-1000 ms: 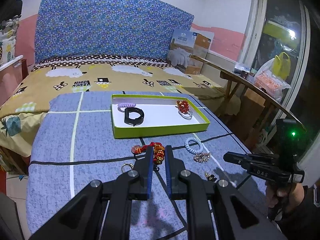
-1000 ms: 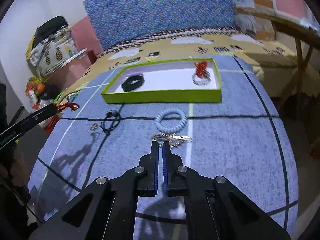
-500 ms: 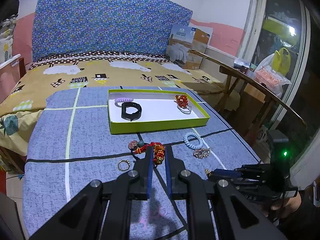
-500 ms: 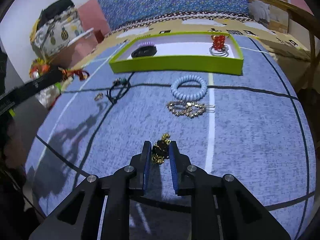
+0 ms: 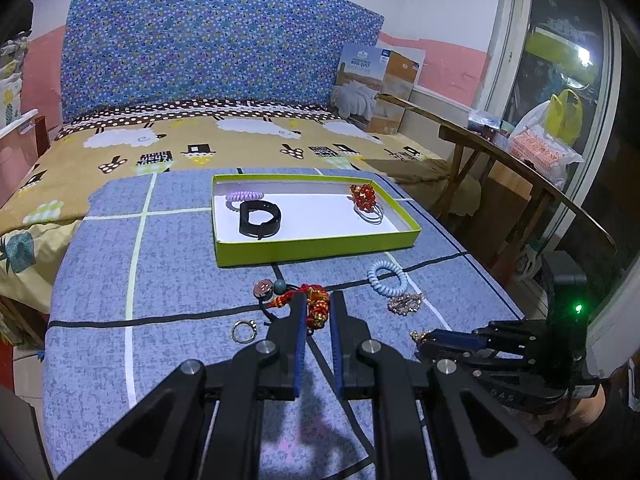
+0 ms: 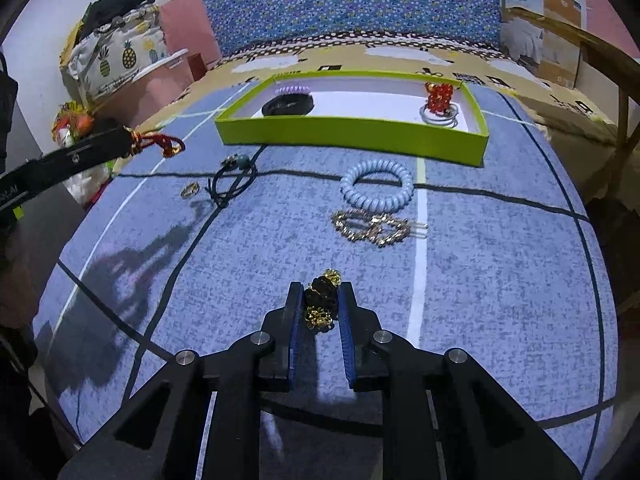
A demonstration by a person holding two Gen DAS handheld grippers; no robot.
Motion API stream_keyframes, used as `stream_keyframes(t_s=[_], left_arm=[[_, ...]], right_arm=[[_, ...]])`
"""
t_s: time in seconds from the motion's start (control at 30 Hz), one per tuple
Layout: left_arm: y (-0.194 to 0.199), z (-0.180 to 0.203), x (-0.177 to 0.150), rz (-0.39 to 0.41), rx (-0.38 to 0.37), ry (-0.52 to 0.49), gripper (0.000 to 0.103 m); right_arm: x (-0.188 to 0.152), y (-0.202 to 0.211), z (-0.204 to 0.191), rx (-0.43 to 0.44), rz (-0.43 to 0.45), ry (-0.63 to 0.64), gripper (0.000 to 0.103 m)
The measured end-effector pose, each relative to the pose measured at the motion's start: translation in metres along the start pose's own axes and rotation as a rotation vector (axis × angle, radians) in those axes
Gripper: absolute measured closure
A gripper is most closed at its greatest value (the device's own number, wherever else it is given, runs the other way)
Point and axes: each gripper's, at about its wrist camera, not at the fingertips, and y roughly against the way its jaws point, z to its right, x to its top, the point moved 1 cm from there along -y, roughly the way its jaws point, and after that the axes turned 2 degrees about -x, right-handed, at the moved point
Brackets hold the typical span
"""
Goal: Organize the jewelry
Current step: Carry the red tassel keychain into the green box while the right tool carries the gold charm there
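Black-and-gold beads, a small bunched bracelet (image 6: 321, 305), are lying on the blue checked bedspread (image 6: 500, 280) directly between the pads of the right tool (image 6: 319, 312). Its jaws are spread a little wider than the bunch, and I cannot tell whether either pad is touching it. The bunch's long axis is running toward 12 o'clock, in line with the fingers, so a squeeze would be catching it across its narrow width.

The left tool (image 5: 318, 318) is pinching a red-and-gold woven bracelet (image 5: 316, 306), whose red loop is hanging clear of the bedspread in the right wrist view.

From the right tool, the green tray (image 6: 352, 134) is sitting at 12 o'clock, well beyond a pale blue coil band (image 6: 376, 186) and a gold hair clip (image 6: 372, 227), both lying between the tool and the tray. Already in the tray are 3 pieces: a black band (image 6: 288, 105), a lilac coil (image 6: 294, 89) and a red bead ring (image 6: 439, 98). A black cord bracelet (image 6: 230, 182) and a small ring (image 6: 190, 190) are waiting near 11 o'clock, nearer the left hand. My judgement: the right hand is best placed for the beaded bunch, with the tray straight ahead.
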Motion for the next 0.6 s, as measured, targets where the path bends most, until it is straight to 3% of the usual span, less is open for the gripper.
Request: stream_keyframes(t_s=[0.6], left_arm=[[-0.034,0.025,0.042,0.021,-0.006,-0.127,0.091]], right_arm=[[0.066,0.024,0.023,0.003,0.163,0.002,0.086]])
